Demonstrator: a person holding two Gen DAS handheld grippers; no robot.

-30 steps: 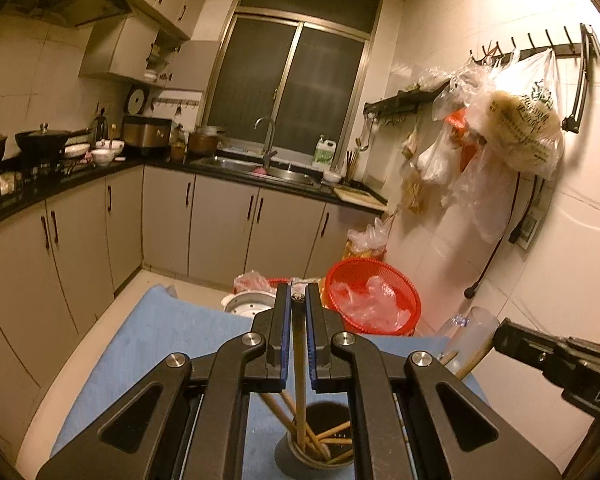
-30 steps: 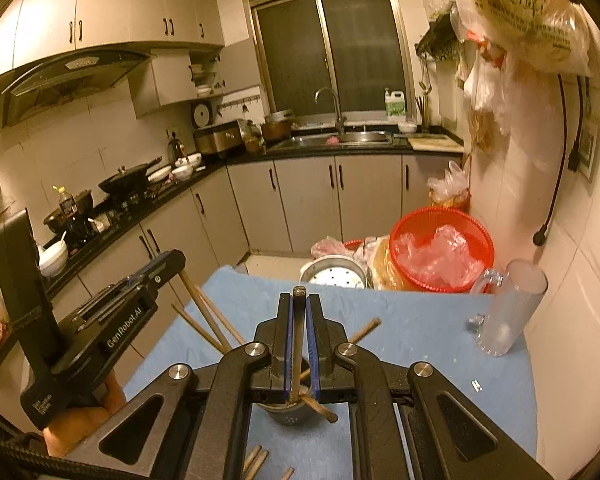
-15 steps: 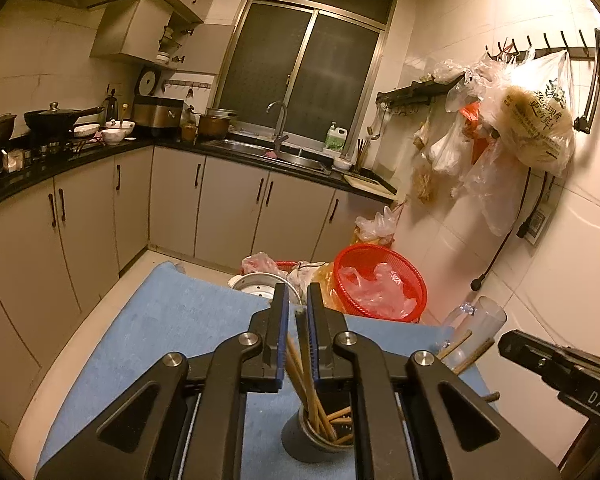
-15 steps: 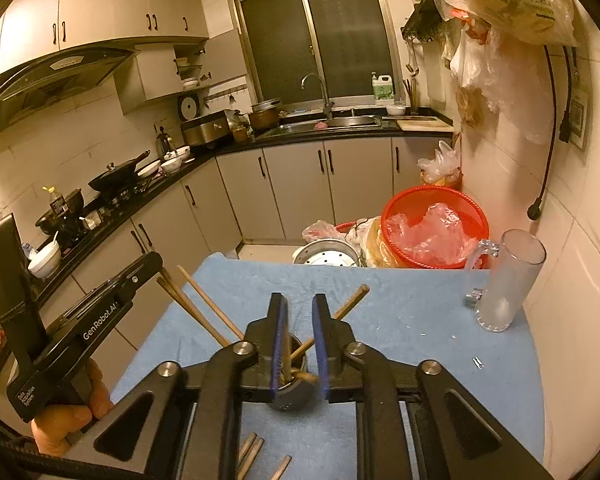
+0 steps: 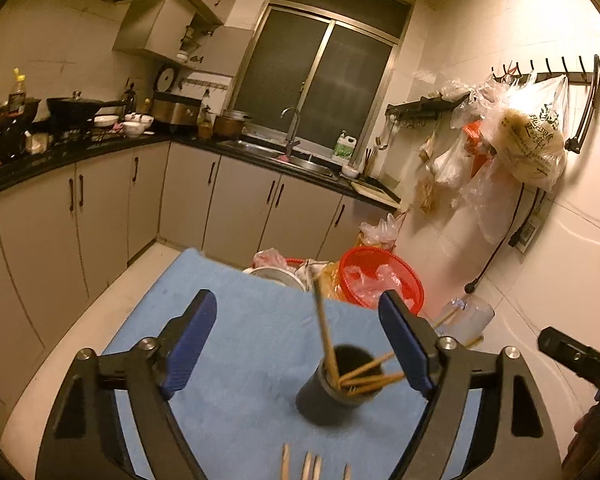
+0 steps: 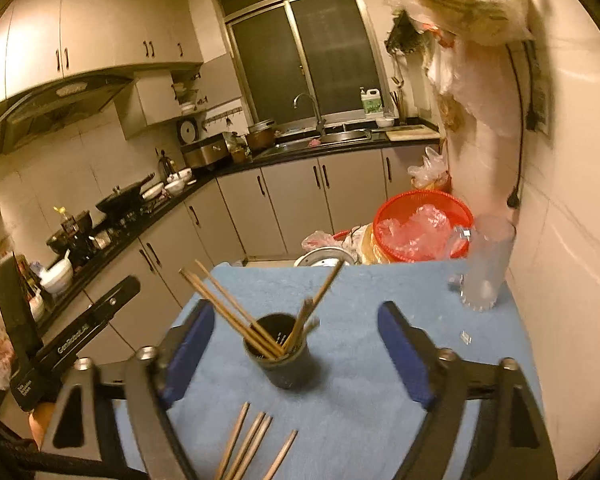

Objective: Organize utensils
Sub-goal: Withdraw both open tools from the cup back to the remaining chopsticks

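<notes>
A dark cup point(image 5: 332, 392) point(image 6: 280, 364) stands on the blue cloth point(image 5: 240, 340) with several wooden chopsticks point(image 5: 325, 332) point(image 6: 230, 308) leaning in it. My left gripper point(image 5: 296, 308) has its jaws opening wide; nothing is pressed between the pads, and the cup sits just ahead of them. My right gripper point(image 6: 296, 320) is likewise opening and empty, with the cup ahead between its fingers. Several loose chopsticks point(image 6: 252, 440) point(image 5: 308, 466) lie on the cloth nearer to me. Each gripper shows at the edge of the other's view: the right gripper body point(image 5: 576, 360), the left gripper body point(image 6: 80, 332).
A clear glass mug point(image 6: 486, 268) stands at the cloth's far right by the tiled wall. Beyond the table's far edge sit a red basket point(image 6: 420, 224) and a metal pot point(image 6: 324, 258). Kitchen counters run along the left and back.
Both grippers went from shut on a chopstick over the cup to wide open. The chopsticks now stand in the cup, and both grippers have drawn back from it.
</notes>
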